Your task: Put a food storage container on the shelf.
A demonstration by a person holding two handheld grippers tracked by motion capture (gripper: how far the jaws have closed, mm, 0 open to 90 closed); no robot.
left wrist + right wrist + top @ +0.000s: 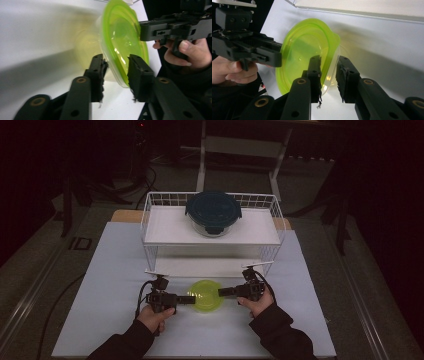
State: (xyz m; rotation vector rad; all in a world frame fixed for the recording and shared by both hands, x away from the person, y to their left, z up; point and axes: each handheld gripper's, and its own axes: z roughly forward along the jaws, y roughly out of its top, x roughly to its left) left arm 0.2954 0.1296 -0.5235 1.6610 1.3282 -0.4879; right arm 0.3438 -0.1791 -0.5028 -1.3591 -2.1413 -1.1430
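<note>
- A green-lidded tub sits on the white bench, at the lower centre of the high view, just in front of the wire rack.
- The left gripper comes in from the tub's left, the right gripper from its right, on opposite sides of the rim.
- In the left gripper view the fingers straddle the tub's edge, one on each face, narrowed close around it; whether they press I cannot tell.
- In the right gripper view the fingers likewise bracket the rim of the tub, with a sliver of gap visible on one side.
- A dark-lidded glass container stands on the rack's top shelf, at the upper centre.
- Judgement: reach and alignment look done; a firm two-sided grip is about complete. Lifting the tub and placing it, probably on the rack, is left.
</note>
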